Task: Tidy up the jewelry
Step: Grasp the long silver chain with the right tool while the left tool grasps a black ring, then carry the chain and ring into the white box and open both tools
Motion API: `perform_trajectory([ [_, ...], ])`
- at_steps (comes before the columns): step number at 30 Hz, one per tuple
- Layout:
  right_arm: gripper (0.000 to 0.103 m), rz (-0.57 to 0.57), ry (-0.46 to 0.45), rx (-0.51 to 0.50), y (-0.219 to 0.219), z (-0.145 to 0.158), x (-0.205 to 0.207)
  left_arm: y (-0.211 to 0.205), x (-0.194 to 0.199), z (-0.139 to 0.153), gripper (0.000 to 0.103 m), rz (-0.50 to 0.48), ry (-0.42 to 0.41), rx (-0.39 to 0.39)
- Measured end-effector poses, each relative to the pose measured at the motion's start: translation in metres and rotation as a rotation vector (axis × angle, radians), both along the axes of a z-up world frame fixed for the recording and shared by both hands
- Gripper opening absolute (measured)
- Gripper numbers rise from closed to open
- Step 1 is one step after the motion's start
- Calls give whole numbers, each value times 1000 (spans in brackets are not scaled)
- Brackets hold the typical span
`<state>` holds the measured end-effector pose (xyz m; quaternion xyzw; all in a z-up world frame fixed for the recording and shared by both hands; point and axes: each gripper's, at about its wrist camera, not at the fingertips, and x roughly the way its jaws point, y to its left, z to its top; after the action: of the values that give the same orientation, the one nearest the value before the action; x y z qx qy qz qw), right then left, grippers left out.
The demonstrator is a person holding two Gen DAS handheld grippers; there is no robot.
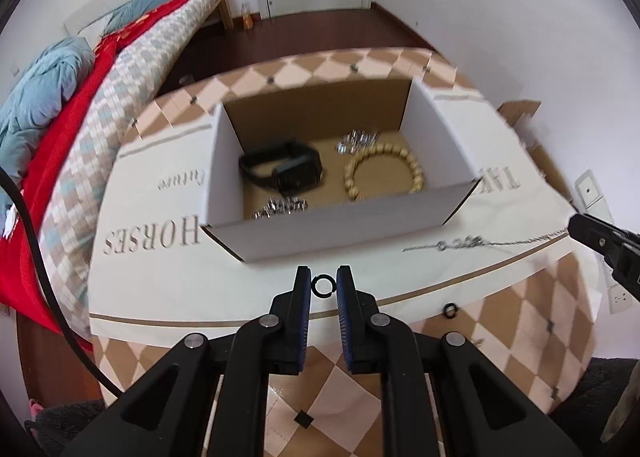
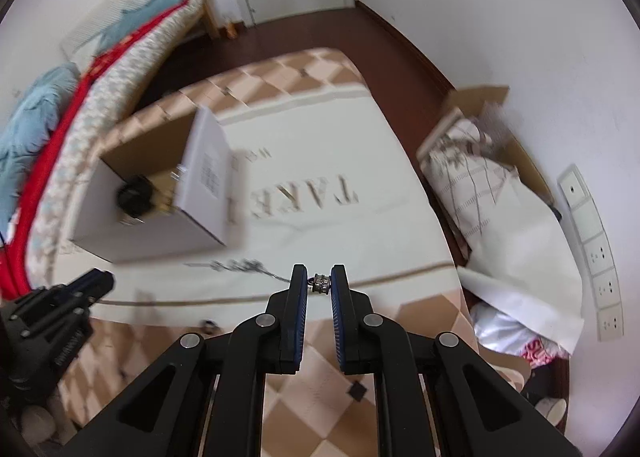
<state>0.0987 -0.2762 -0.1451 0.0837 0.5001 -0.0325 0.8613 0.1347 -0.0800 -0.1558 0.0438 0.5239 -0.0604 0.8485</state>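
Two grippers were both loaded at once, each with one small piece, presumably so both could go to the box in one pass. Left gripper (image 1: 323,284) had its jaws clamped on a small black ring (image 1: 323,285), held upright just short of the near wall of the white cardboard box (image 1: 344,229), low and close, likely ready to lift over the rim. Right gripper (image 2: 319,283) had jaws pinched on a silver bead (image 2: 321,282) at the end of a thin chain (image 2: 240,266); rest of chain trailed across the cream cloth on the worktop (image 1: 168,281), so gripping by the end probably lets it drag free without tangling. Inside the box lay a black watch (image 1: 286,169), a gold bead bracelet (image 1: 384,171) and two silver sparkly pieces (image 1: 357,142), well apart. Second black ring (image 1: 451,310) lay on the cloth near the front edge, not yet collected
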Motion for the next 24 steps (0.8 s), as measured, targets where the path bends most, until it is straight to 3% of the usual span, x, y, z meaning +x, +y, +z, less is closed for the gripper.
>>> perform_trajectory([
  [13,12,114,-166,71,33,102,11,25,9,88,10,27,-169,-47],
  [20,12,184,-262,132,50,168,29,53,32,123,10,75,-214,-72],
  [24,12,235,-273,151,67,187,54,74,48,130,10,115,-209,-86],
])
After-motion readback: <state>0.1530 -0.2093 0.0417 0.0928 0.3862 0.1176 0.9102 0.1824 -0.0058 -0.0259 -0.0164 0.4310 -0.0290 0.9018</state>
